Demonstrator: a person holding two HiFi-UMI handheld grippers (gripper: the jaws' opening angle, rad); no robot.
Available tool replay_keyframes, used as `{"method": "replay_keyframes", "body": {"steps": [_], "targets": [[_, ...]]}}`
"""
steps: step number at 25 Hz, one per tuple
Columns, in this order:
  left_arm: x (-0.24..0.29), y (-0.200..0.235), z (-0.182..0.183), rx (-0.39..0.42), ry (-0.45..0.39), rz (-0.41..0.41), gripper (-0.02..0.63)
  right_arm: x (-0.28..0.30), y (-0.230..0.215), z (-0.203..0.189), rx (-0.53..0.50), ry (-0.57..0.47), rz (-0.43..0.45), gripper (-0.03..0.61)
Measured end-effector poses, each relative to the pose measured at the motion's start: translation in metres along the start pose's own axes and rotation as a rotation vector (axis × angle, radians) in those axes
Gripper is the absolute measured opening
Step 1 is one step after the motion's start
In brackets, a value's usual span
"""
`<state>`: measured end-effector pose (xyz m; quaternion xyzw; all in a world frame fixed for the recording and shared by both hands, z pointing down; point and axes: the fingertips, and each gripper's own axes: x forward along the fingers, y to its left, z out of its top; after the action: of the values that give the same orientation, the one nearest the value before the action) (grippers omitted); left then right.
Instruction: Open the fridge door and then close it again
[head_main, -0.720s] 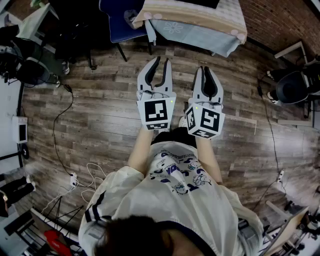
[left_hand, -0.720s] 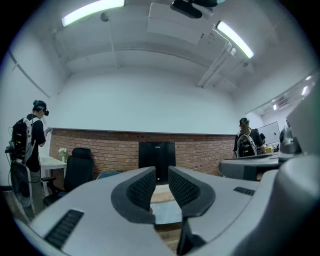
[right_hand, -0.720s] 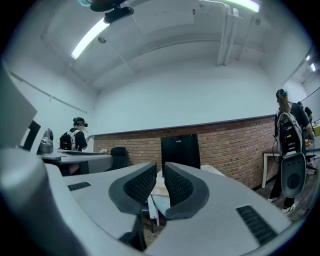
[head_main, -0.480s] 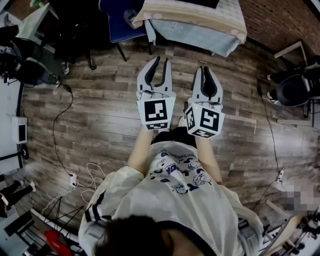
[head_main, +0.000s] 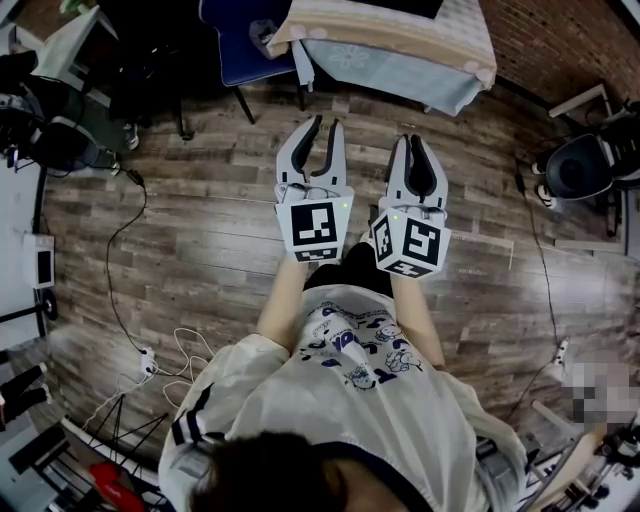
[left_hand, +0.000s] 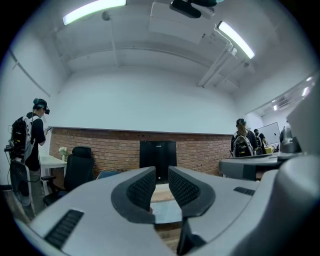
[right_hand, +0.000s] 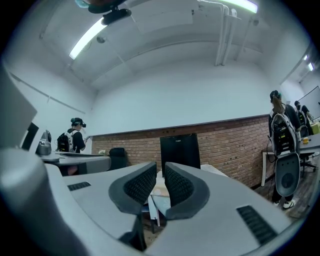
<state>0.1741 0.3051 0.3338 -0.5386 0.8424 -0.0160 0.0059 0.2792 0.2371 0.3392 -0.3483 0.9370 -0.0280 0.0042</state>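
Observation:
A tall black cabinet (left_hand: 157, 157) stands against the brick wall far ahead, perhaps the fridge; it also shows in the right gripper view (right_hand: 180, 150). Its door looks shut. My left gripper (head_main: 326, 122) is held level over the wooden floor, jaws close together with nothing between them (left_hand: 161, 170). Beside it, my right gripper (head_main: 412, 138) is also level, its ribbed jaws nearly touching and empty (right_hand: 160, 165). Both are well short of the cabinet.
A cloth-covered table (head_main: 400, 40) stands just ahead of the grippers, with a blue chair (head_main: 235, 40) to its left. A black office chair (head_main: 580, 170) is at the right. Cables (head_main: 130, 250) trail on the floor at left. People with backpacks (left_hand: 30, 145) stand around.
Both grippers have kept their place. The black office chair at the right edge has shifted a little.

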Motion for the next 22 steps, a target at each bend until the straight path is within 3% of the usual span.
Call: {"method": "replay_keyframes", "body": {"steps": [12,22], "targets": [[0.038,0.021,-0.015,0.01,0.03,0.04,0.091,0.052,-0.001,-0.014,0.003,0.036,0.039,0.067],[0.144,0.057,-0.021,0.023,0.034,0.091,0.091,0.168,-0.031,-0.026,-0.003,0.054,0.067,0.067]]}}
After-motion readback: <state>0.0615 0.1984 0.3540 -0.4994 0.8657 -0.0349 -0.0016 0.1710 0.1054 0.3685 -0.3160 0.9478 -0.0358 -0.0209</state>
